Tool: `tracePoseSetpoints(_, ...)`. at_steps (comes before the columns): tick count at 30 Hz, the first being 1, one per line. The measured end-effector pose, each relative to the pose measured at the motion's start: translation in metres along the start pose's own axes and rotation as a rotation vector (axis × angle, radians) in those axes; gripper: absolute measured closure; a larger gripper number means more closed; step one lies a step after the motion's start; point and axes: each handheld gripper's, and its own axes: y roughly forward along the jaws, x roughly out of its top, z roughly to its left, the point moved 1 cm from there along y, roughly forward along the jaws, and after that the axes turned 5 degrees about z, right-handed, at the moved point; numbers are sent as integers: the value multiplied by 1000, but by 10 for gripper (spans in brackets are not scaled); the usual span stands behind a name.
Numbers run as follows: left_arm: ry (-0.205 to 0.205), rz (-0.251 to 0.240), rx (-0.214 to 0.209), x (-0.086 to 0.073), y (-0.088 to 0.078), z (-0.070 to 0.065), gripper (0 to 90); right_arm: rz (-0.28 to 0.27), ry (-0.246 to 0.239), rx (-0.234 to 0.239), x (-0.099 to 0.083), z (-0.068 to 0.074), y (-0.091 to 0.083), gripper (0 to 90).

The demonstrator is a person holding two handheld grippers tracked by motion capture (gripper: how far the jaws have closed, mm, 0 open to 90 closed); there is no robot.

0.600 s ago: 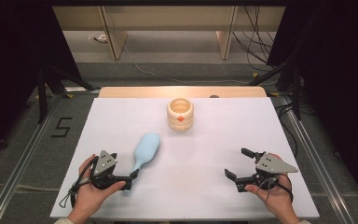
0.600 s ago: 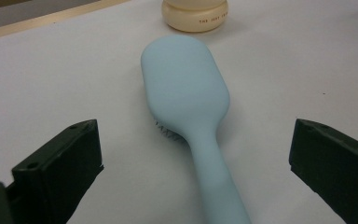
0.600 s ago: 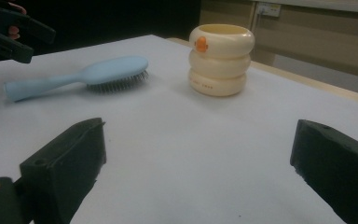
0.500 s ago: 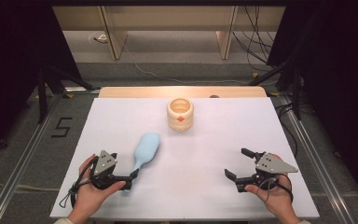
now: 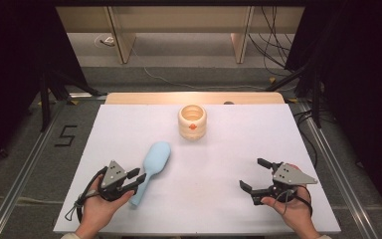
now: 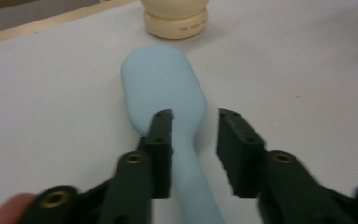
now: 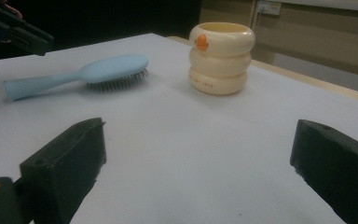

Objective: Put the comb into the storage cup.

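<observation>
where the white tabletop [image 5: 219, 149] spreads matte and smooth, a pale blue hairbrush [image 5: 151, 167] lies bristles down near its left front, its broad oval head toward the far side and its slim handle toward the person. in the right gripper view the brush [image 7: 81, 74] shows a rounded plastic back and a dense fringe of fine dark bristles under the head.

the left tongs [image 5: 137, 179] sit over the handle, their flat black pads on either side of it. in the left gripper view the left tongs [image 6: 193, 149] stand parted: one pad lies close against the handle's side, the other stands clear with bare tabletop between, so the brush [image 6: 168, 93] is straddled, not clamped.

the right tongs [image 5: 258, 174] hover over bare tabletop at the right front, spread wide with nothing between them; in their own view the right tongs [image 7: 196, 163] show blocky, matte pads.

toward the far middle stands a cream cup [image 5: 192, 121], glossy, shaped like three stacked rings, with a small orange mark on its upper ring. it is well apart from the brush.
</observation>
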Motion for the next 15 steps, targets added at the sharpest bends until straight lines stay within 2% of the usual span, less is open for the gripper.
tracePoseSetpoints(1, 0, 0, 0, 0, 0, 0, 794, 0, 0, 0, 0, 0, 0, 43)
tracePoseSetpoints(2, 7, 28, -8, 2, 2, -2, 855, 0, 1, 0, 0, 0, 0, 43)
tracePoseSetpoints(3, 8, 50, -13, 2, 4, -5, 855, 0, 1, 0, 0, 0, 0, 43)
tracePoseSetpoints(4, -1, 103, -46, 3, 10, -9, 897, 0, 2, -2, 0, 0, 1, 43)
tracePoseSetpoints(5, -1, 103, -46, 3, 10, -9, 897, 0, 2, -2, 0, 0, 1, 43)
tracePoseSetpoints(6, 0, 171, -71, 2, 17, -15, 898, -1, 0, -3, 0, 0, 1, 43)
tracePoseSetpoints(7, 0, 171, -71, 2, 17, -15, 898, -1, 0, -3, 0, 0, 1, 43)
tracePoseSetpoints(10, 7, 241, -85, 2, 24, -20, 898, -2, 3, -2, 0, 0, 1, 43)
tracePoseSetpoints(12, 13, 279, -80, 2, 29, -21, 898, -4, 3, -2, -1, -1, 2, 43)
tracePoseSetpoints(15, 3, 329, -82, 2, 36, -22, 898, -3, 4, -1, 0, -1, 2, 43)
